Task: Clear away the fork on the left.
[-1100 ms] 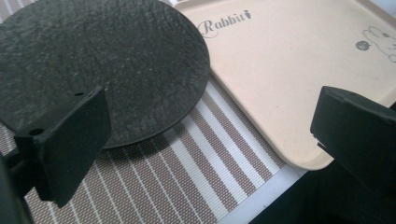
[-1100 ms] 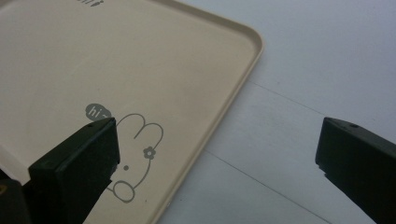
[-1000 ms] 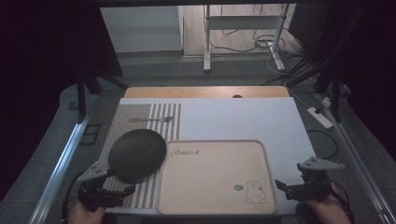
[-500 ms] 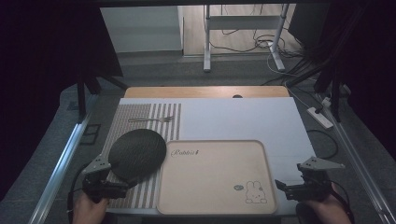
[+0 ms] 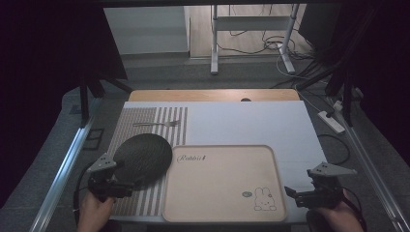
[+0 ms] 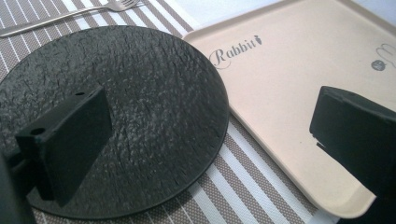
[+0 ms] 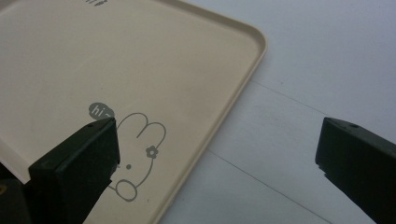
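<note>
Dim room; on the worktop's near-left part a round black textured slate plate lies on a striped placemat, overlapping the beige rabbit-printed tray. Left gripper gapes around the plate's rim; right gripper gapes over the tray's corner. Closing askew, the jaws might skid the plate against the tray's rim.

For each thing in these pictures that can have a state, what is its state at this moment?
Left gripper: open, jaws over the black plate and the tray edge.
Right gripper: open, at the tray's near right corner.
Black plate: flat on the striped mat, nothing on it, its edge by the tray.
Tray: flat, nothing on it.
Fork: lying on the striped mat, untouched.
</note>
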`<state>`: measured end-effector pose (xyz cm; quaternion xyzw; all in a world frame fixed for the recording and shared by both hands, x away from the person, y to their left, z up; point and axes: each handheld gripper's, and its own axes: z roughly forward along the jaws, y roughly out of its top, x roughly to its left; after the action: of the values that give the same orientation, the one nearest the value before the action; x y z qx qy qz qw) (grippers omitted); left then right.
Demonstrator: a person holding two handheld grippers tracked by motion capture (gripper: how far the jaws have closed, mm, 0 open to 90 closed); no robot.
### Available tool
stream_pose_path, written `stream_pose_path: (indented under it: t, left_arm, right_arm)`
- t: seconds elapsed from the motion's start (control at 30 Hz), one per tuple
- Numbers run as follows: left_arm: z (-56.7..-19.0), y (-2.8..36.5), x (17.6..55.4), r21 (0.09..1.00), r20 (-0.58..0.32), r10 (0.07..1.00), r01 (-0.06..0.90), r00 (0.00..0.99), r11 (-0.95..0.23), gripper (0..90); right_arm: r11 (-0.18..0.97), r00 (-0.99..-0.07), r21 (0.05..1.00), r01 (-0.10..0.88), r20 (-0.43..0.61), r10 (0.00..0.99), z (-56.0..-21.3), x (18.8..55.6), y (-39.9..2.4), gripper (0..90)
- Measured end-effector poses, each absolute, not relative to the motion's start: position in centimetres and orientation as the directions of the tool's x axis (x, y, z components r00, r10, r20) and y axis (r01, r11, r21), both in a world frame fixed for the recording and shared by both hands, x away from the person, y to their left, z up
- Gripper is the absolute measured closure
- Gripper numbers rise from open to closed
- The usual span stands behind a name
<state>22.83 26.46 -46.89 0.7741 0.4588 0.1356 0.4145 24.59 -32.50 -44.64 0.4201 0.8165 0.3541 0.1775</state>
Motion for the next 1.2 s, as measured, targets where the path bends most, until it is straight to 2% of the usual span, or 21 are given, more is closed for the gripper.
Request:
stream_pose_path:
  t: [0.2, 0.67, 1.2]
  left_arm:
    - [-47.0, 26.1, 24.0, 0.744, -0.163, 0.824, 0.616, 0.543, -0.259, 0.0]
    - [-47.0, 26.0, 27.1, 0.731, -0.188, 0.835, 0.642, 0.517, -0.233, 0.0]
    - [-46.9, 25.5, 31.3, 0.718, -0.166, 0.849, 0.652, 0.502, -0.245, 0.0]
  right_arm:
    - [0.396, -0.585, 0.727, 0.560, 0.008, 0.811, -44.7, 24.6, -32.5, 0.4]
    - [0.398, -0.586, 0.726, 0.561, 0.009, 0.810, -44.7, 24.6, -32.5, 0.4]
    - [0.397, -0.587, 0.723, 0.565, 0.014, 0.810, -44.7, 24.7, -32.5, 0.4]
